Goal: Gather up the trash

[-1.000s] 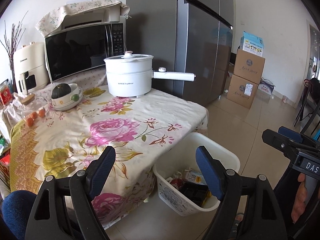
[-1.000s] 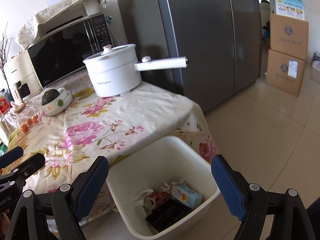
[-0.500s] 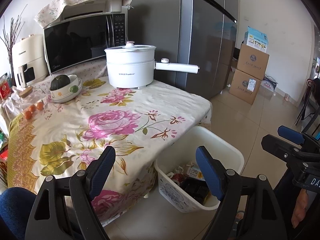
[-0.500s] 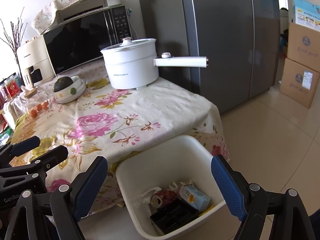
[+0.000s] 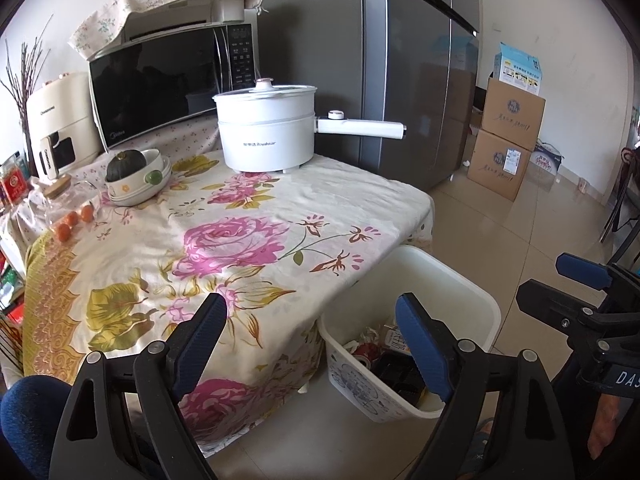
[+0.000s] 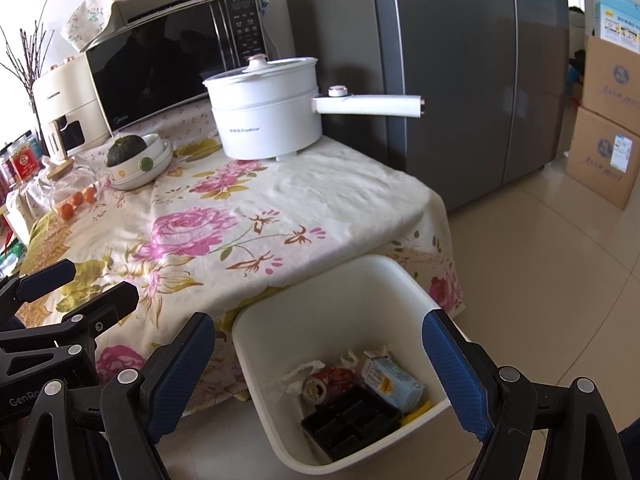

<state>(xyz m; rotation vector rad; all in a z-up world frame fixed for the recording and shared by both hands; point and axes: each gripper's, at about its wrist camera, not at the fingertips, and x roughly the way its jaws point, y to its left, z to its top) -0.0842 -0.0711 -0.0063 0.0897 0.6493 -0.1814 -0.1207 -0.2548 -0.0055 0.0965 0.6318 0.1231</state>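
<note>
Since a second ago both your views have drifted so more of the table (image 5: pixel 280 216) shows, and your left gripper (image 5: pixel 308 340) has been spreading its jaws a touch wider with nothing between them. Your right gripper (image 6: pixel 320 364) hangs over the white bin (image 6: pixel 256 344), jaws wide apart and empty too. That bin sits on the floor right off the table's near right corner, handy for drops, with a black tray (image 6: pixel 348 420), a carton (image 6: pixel 392 384) and wrappers already inside. Looks about done to me.
</note>
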